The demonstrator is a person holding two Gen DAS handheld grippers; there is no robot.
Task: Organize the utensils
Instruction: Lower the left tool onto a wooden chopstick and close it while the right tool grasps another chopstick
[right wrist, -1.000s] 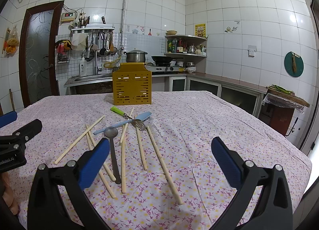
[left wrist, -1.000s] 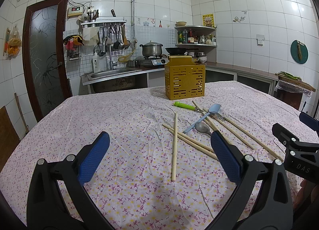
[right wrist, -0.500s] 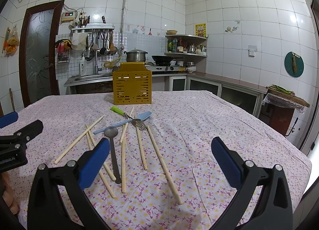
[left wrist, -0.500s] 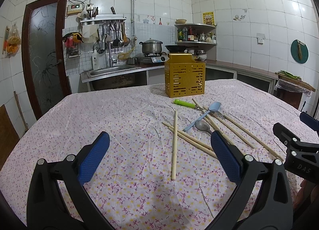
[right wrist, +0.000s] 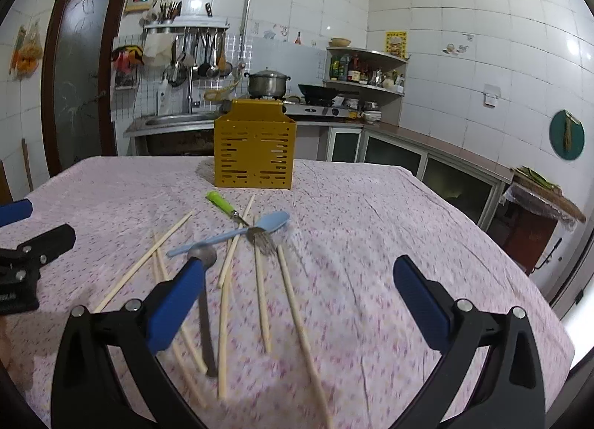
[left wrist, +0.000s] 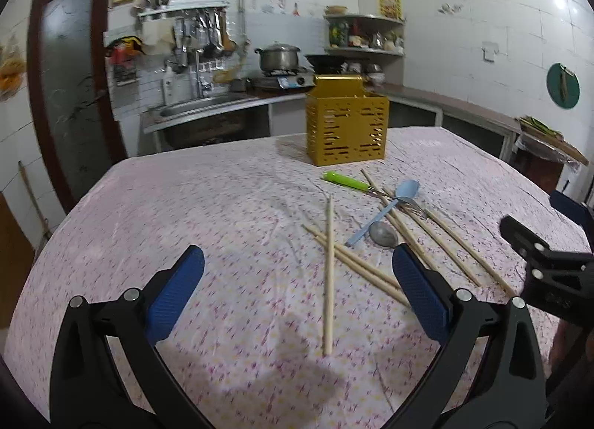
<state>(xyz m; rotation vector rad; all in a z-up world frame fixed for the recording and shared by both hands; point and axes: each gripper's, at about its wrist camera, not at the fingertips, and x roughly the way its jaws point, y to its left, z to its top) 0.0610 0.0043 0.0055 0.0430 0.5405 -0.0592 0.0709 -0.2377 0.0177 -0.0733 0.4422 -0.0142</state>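
- Left gripper (left wrist: 297,288): jaws wide apart, holding nothing, above the bench (left wrist: 185,206).
- Right gripper (right wrist: 297,295): jaws wide too, nothing held.
- Chopsticks (right wrist: 260,280), blue spoon (right wrist: 237,232), steel spoon (right wrist: 202,254), fork (right wrist: 226,206) lie crossed mid-bench, short of the yellow holder (right wrist: 255,148).
- Likely step: first pick. Best take an outlying chopstick (left wrist: 327,273), straddle it squarely, avoid the pile.
- Holder's inside hidden; right view blurred; steel spoon's bowl partly behind a finger.

Left gripper (left wrist: 297,288) agape above chopstick (left wrist: 328,273); yellow holder (left wrist: 347,132) beyond
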